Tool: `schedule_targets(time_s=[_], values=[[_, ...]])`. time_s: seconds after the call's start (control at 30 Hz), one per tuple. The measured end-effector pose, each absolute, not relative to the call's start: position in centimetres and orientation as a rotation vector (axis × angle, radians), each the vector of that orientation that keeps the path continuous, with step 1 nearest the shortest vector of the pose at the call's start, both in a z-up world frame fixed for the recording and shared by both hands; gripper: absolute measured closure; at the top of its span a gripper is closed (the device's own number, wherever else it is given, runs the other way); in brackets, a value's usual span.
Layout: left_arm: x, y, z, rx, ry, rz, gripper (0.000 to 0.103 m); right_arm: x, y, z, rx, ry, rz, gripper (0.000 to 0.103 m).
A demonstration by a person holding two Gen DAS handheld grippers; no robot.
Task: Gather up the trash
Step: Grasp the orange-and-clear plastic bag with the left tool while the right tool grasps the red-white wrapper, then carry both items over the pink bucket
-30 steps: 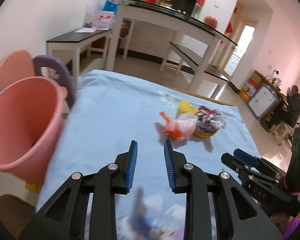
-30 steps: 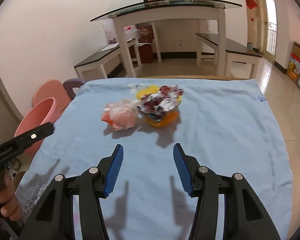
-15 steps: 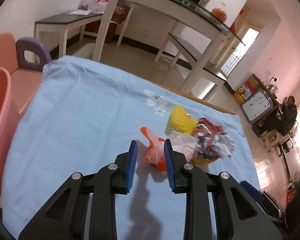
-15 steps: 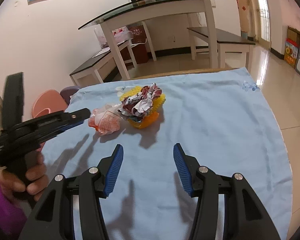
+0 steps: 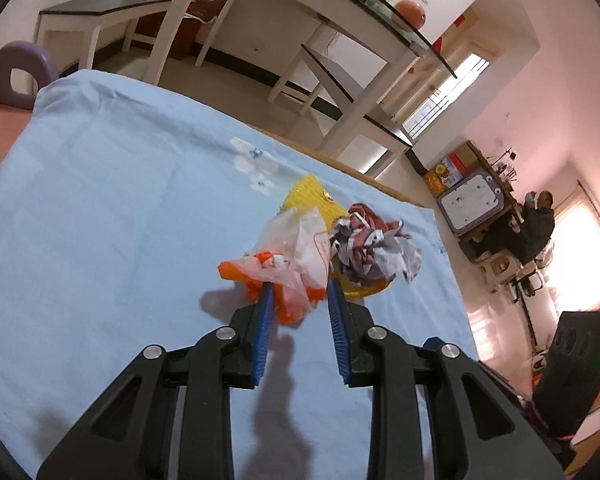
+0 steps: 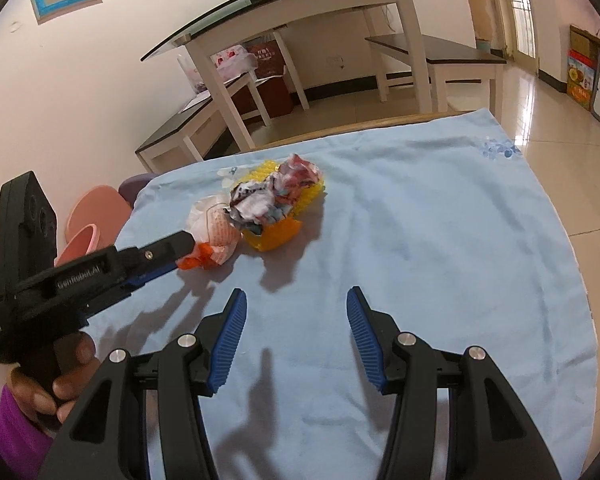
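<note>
A crumpled white and orange plastic bag [image 5: 290,258] lies on the blue tablecloth [image 5: 100,216]. Behind it sit a crumpled red, white and grey wrapper [image 5: 374,246] and yellow foam netting [image 5: 310,198]. My left gripper [image 5: 299,294] is open, its fingertips on either side of the bag's near end. The right wrist view shows the bag [image 6: 212,236], the wrapper [image 6: 272,196], the netting [image 6: 278,236] and the left gripper [image 6: 184,246] at the bag. My right gripper [image 6: 294,300] is open and empty above the cloth, nearer than the pile.
A pink bin [image 6: 86,232] and a purple stool [image 5: 20,74] stand off the table's left edge. A glass-topped white table [image 6: 300,8] and benches stand beyond the far edge. A person sits far right [image 5: 538,220].
My left gripper has swung from the pink bin side to the trash pile and now straddles the bag. My right gripper has stayed open, almost in place.
</note>
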State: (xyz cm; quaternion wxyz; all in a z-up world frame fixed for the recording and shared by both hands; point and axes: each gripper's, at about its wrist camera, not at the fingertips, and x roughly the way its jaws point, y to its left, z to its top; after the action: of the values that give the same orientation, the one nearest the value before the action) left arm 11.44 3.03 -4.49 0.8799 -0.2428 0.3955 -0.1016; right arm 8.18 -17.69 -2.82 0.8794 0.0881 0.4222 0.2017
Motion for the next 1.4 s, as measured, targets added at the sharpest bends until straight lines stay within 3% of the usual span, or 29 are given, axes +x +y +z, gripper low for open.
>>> schedule_targets(time_s=[0.23,0.27,0.3,0.7,0.97,1.0,1.17,1.4], values=[[11.3,2.6,-4.9,-0.445,0.807,-0.167,0.076,8.6,-18.0,-3.2,0.188,0.894,0.418,0.051],[11.2,2.6,-4.8,-0.437,0.802,-0.17,0.077,8.6,-18.0,-3.2,0.183,0.891,0.416,0.051],[11.1,2.6,-4.8,-0.429,0.797,-0.175,0.088,8.6,-18.0,-3.1,0.178,0.887,0.415,0.051],[8.4,4.3,-3.1,-0.397,0.744,-0.102,0.09,12.5,-18.9,0.0,0.249,0.792,0.398,0.049],[6.1,5.6,-2.7,-0.394,0.727,-0.063,0.09,15.8,-16.6,-1.7,0.296,0.887,0.419,0.049],[5.8,5.8,-2.6,-0.397,0.724,-0.059,0.09,15.8,-16.5,-1.9,0.294,0.892,0.416,0.051],[4.9,6.5,-2.4,-0.401,0.716,-0.049,0.09,15.2,-15.7,-2.2,0.242,0.88,0.398,0.09],[3.7,7.1,-1.7,-0.398,0.689,-0.038,0.09,13.8,-16.6,-1.4,0.258,0.842,0.381,0.095]])
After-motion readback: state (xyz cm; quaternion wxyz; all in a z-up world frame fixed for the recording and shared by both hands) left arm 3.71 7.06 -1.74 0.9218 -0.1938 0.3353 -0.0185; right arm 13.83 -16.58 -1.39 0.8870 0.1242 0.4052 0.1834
